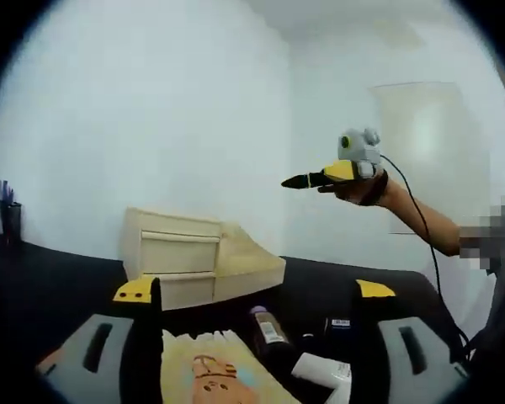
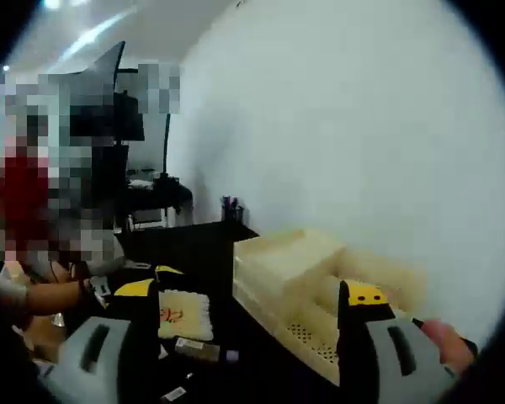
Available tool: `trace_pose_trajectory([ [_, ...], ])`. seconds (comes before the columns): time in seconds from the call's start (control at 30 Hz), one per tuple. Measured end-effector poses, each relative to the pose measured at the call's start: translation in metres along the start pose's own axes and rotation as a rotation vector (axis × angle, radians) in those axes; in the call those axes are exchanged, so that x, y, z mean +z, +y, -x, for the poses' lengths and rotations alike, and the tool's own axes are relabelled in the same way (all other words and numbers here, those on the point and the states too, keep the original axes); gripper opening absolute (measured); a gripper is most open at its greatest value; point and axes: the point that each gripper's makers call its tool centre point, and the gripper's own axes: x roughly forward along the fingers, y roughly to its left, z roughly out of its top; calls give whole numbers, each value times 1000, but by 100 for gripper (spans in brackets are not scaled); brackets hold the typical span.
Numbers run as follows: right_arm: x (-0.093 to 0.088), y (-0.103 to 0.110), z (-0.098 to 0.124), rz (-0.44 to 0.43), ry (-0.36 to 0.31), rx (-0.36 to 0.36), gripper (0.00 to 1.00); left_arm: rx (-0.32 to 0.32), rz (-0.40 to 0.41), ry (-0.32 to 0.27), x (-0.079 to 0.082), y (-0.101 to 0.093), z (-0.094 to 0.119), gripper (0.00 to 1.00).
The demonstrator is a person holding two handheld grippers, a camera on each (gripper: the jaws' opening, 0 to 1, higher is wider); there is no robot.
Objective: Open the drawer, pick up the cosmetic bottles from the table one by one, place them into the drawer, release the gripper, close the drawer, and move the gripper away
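Note:
A cream drawer unit [image 1: 189, 257] stands on the black table [image 1: 59, 286]; I cannot tell if a drawer is pulled out. In front of it lie a dark bottle with a purple cap [image 1: 268, 326], a white tube [image 1: 321, 369] and a small dark item with a label [image 1: 339, 324]. My left gripper [image 1: 257, 295] hangs open above them, holding nothing. A hand holds my right gripper [image 1: 324, 178] high in the air to the right. In the right gripper view that gripper [image 2: 252, 295] is open, with the drawer unit [image 2: 290, 273] ahead and the dark bottle [image 2: 200, 349] lying below.
A cream pouch with a cartoon print [image 1: 215, 370] lies near the bottles, also seen as the pouch [image 2: 185, 313] from the right. A pen holder [image 1: 8, 217] stands at the table's far left. White walls rise behind. A person's arm [image 1: 421, 220] reaches in from the right.

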Motion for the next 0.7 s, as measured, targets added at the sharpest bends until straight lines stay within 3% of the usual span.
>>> trace_pose_trajectory([
  [0.1,-10,0,1,19,16,4,81,-1,-4,6,-1,-1,0,87],
  [0.13,-12,0,3,24,8,1,79,-5,-4,10,-2,-3,-1,81],
  [0.27,-20,9,21,-45,-81,45,73,-17,-42,70,-13,-11,-4,67],
  [0.37,-33,9,34,-89,-119,54,68,-31,-66,114,-18,-21,-9,64],
  [0.53,-61,4,39,-105,-106,58,66,24,-118,196,-25,-21,-17,56],
  [0.7,-71,0,46,-130,-137,71,64,54,-170,264,-28,-22,-27,55],
])
